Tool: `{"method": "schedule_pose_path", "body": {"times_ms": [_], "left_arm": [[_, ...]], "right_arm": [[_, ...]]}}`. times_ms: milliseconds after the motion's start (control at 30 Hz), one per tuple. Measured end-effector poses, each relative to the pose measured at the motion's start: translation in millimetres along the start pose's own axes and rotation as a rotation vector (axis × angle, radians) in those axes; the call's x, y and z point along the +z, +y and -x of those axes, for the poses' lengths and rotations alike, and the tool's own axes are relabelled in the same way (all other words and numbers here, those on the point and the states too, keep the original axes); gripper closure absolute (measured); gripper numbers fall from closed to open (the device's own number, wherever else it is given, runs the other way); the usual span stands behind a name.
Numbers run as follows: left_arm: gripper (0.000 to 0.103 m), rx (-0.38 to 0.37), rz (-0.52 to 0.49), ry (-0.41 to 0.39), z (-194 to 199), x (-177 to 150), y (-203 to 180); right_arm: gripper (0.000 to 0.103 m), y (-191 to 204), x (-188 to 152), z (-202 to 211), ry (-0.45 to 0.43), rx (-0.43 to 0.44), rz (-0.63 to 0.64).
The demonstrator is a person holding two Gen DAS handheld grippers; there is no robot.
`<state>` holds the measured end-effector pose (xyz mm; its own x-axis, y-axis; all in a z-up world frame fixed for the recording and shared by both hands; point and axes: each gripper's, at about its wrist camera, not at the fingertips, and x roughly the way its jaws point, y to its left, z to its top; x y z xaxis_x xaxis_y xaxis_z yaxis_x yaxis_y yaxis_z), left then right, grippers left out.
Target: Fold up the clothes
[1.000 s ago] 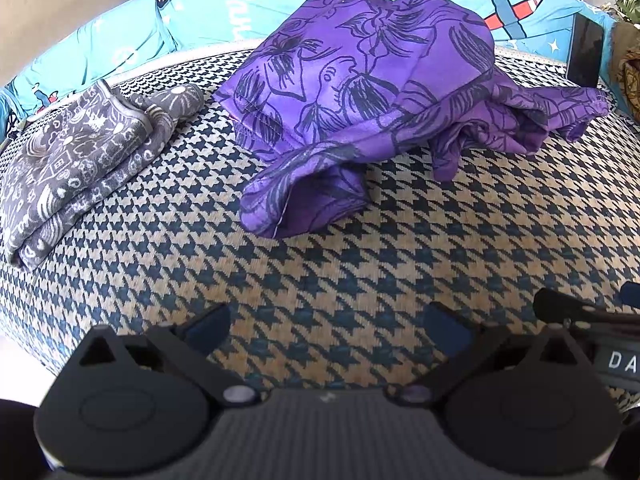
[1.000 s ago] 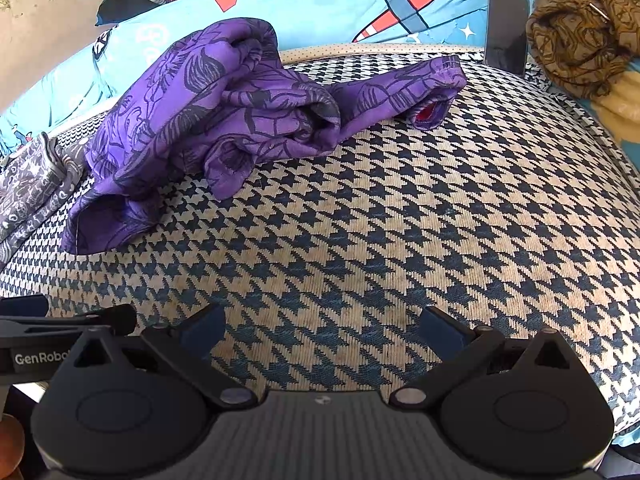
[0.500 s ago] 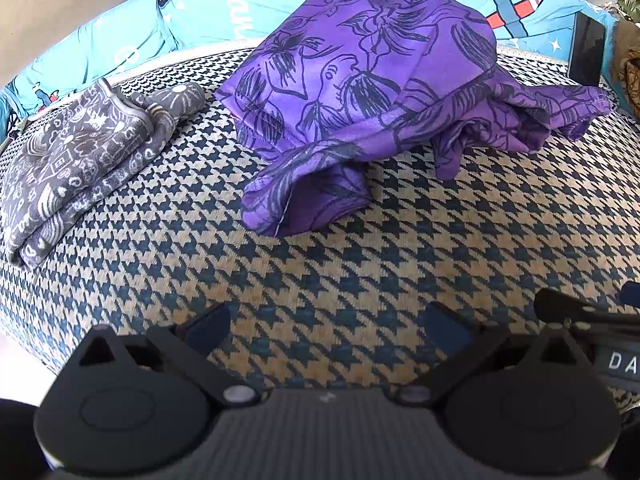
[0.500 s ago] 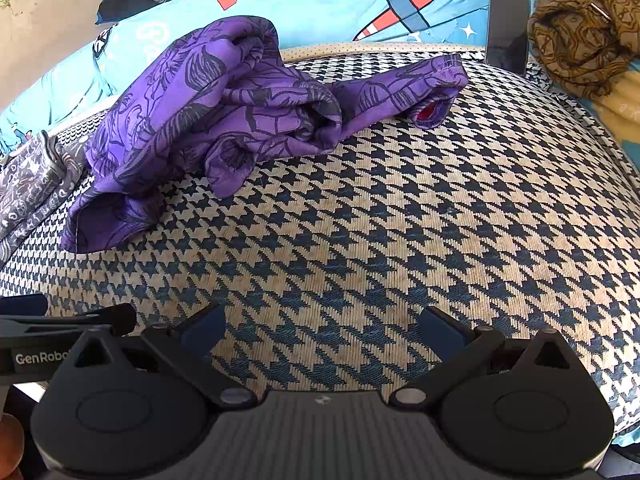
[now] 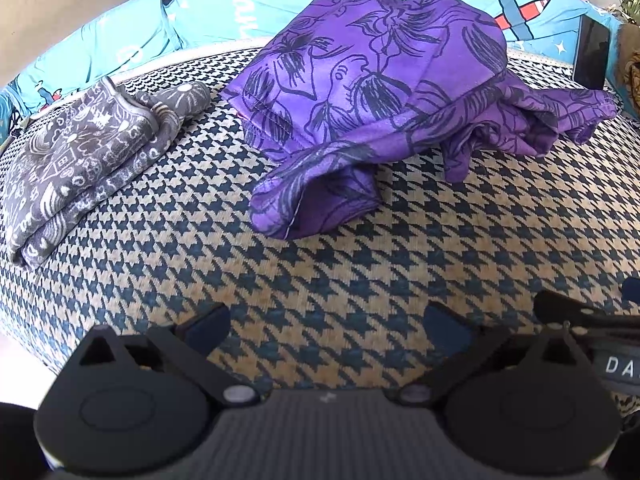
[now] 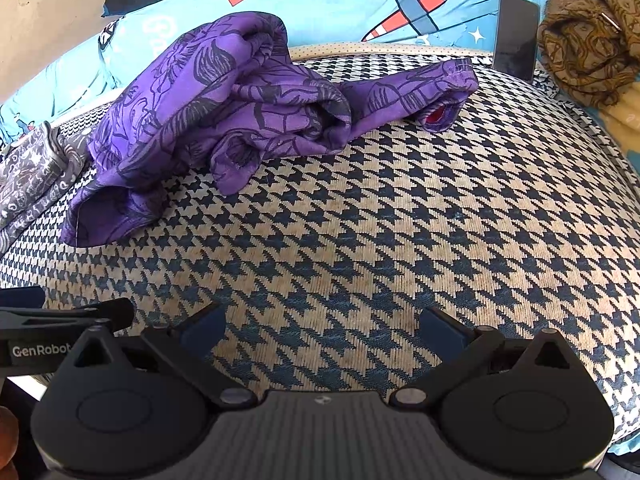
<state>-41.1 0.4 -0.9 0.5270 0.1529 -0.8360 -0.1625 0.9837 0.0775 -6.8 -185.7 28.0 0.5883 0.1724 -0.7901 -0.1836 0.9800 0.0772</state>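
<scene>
Crumpled purple garment [image 5: 376, 112] with dark floral print — heaped unfolded on the houndstooth surface [image 5: 360, 272], at 12 o'clock from the left gripper [image 5: 326, 326] and toward 11 o'clock from the right gripper [image 6: 320, 322]. Both grippers stand wide open, holding nothing, low over bare houndstooth and well apart from the garment. Folded grey patterned cloth [image 5: 76, 156] lies at 10 o'clock in the left view. Blue aeroplane-print cushion [image 6: 360, 4] borders the far edge; a dark phone [image 6: 516, 36] leans against it, a brown patterned cloth [image 6: 588, 36] just beside it at 1 o'clock.
</scene>
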Motion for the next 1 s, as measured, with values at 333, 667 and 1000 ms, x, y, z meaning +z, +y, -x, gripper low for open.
{"method": "schedule_pose_path", "body": {"times_ms": [333,667,1000], "left_arm": [[0.0,0.007,0.011,-0.004,-7,5,5],[0.0,0.004,0.004,-0.005,-18,25,9],[0.0,0.012,0.05,0.013,-34,46,33]], "right_arm": [[0.0,4,14,-8,-0.002,0.024,0.046],[0.0,3,34,-27,-0.037,0.09,0.094],[0.0,9,56,-62,-0.115,0.096,0.214]]}}
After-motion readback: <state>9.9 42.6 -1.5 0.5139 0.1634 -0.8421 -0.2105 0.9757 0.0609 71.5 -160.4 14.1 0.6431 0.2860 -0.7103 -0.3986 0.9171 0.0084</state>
